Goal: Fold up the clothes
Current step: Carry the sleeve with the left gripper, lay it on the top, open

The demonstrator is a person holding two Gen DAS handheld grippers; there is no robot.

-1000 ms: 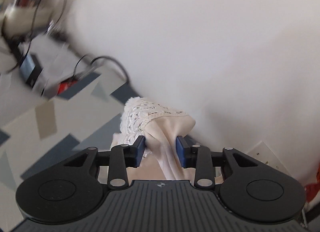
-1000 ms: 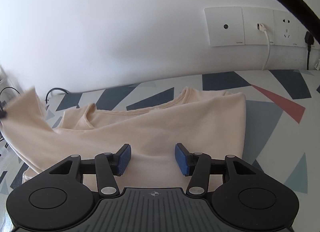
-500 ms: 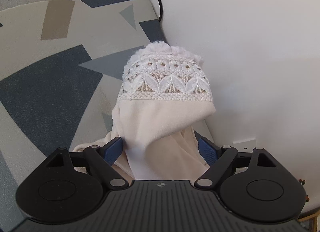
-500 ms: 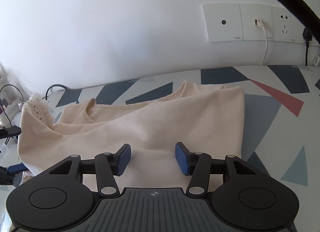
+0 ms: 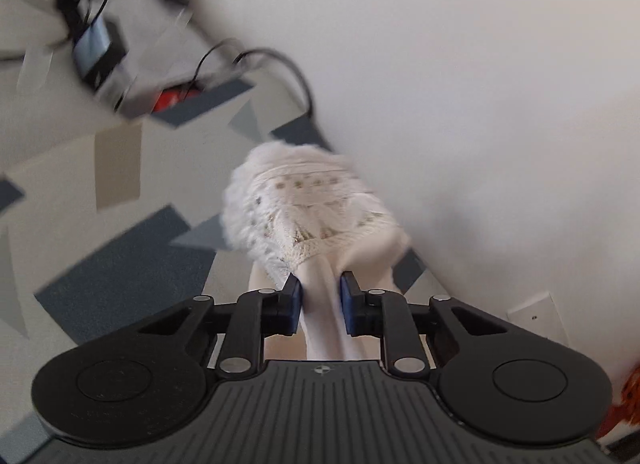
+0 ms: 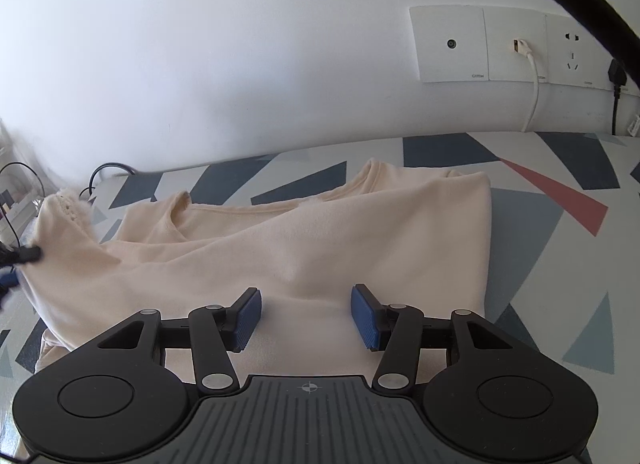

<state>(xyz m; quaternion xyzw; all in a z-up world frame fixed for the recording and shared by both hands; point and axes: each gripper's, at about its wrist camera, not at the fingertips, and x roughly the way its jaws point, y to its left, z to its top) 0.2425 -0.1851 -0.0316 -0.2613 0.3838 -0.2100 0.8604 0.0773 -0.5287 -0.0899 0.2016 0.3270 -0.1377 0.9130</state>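
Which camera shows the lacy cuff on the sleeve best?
The left wrist view: the lacy cuff fills the middle, just past the left hand-held gripper, which pinches the sleeve behind it, though it is a bit blurred. The right wrist view shows only a small strip of it at the far left edge.

One cream garment [image 6: 304, 248] is counted; two tongs [image 5: 320, 298] [image 6: 306, 314]; three wall plates [image 6: 452, 43]; two plugged cables [image 6: 534, 79].

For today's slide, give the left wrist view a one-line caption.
Left gripper shut on the cream top's lace-trimmed sleeve above a patterned table.
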